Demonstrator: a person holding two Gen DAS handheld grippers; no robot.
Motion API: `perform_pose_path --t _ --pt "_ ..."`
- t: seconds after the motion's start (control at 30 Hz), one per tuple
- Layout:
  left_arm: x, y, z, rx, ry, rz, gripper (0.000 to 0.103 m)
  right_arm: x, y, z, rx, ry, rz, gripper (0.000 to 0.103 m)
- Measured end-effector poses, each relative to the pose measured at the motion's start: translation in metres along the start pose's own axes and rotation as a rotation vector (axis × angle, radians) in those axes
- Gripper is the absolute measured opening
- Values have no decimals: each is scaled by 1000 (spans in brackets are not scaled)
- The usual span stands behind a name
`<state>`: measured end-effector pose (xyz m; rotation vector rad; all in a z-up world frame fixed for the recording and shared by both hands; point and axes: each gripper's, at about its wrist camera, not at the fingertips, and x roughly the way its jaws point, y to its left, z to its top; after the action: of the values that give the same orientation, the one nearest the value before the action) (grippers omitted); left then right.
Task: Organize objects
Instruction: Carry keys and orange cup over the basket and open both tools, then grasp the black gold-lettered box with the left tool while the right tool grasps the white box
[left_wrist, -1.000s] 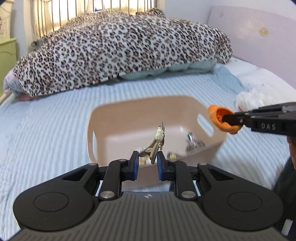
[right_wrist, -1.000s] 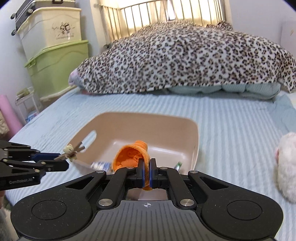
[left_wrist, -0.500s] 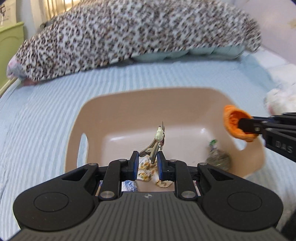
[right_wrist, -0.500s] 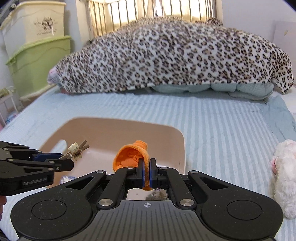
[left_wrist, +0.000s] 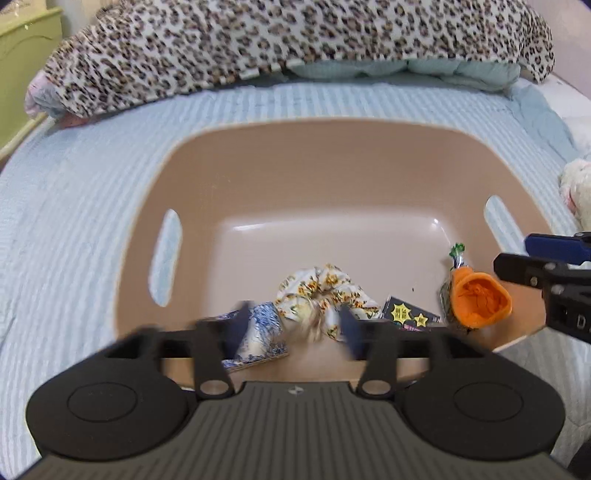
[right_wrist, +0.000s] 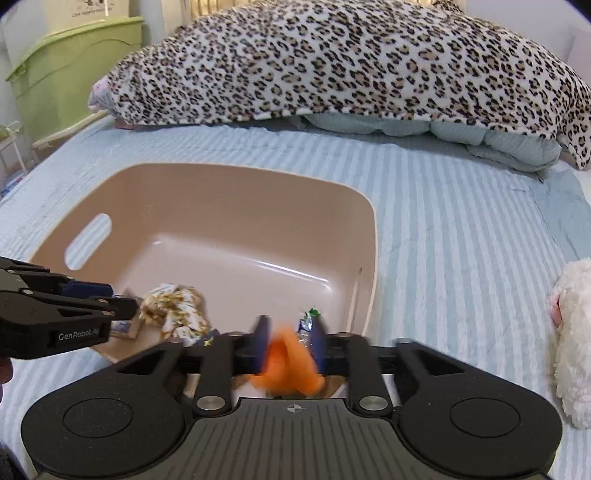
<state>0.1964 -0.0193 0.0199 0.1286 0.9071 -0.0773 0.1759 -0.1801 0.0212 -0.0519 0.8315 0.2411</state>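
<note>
A tan plastic basin (left_wrist: 332, 155) sits on the striped bed; it also shows in the right wrist view (right_wrist: 236, 206). Inside lie a floral scrunchie (left_wrist: 325, 288), a blue-white packet (left_wrist: 262, 332), a dark star-printed packet (left_wrist: 410, 314) and a green-tipped wrapper (left_wrist: 456, 258). My left gripper (left_wrist: 293, 326) is open over the basin's near side, with a blurred small clip (left_wrist: 314, 326) falling between its fingers. My right gripper (right_wrist: 290, 339) is open over the basin's right near corner, and the orange item (right_wrist: 291, 365) drops blurred between its fingers; it also shows in the left wrist view (left_wrist: 480, 301).
A leopard-print duvet (right_wrist: 351, 62) is piled across the far side of the bed. A white plush toy (right_wrist: 569, 332) lies to the right of the basin. Green storage bins (right_wrist: 70, 62) stand off the bed's left side.
Both grippers moved lower over the basin and opened. The small bear clip left the left jaws and the orange item left the right jaws; both are blurred in fall.
</note>
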Motion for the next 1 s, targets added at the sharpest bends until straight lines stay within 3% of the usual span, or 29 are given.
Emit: perform_pose_path --t 0.2,0.47,0.7,1.0 --pt "-35 3 -6 -9 -57 -12 75 -30 -1 3 3 -58 18 71" --pt "-71 5 -23 -9 -78 -24 84 -70 -5 -7 7 -85 26 89" --pt "-74 4 -47 -17 -35 -57 86 -87 -10 -26 33 -66 48 92" --pt "-36 -5 -74 -30 54 -99 86 -71 -10 -52 35 23 35 94"
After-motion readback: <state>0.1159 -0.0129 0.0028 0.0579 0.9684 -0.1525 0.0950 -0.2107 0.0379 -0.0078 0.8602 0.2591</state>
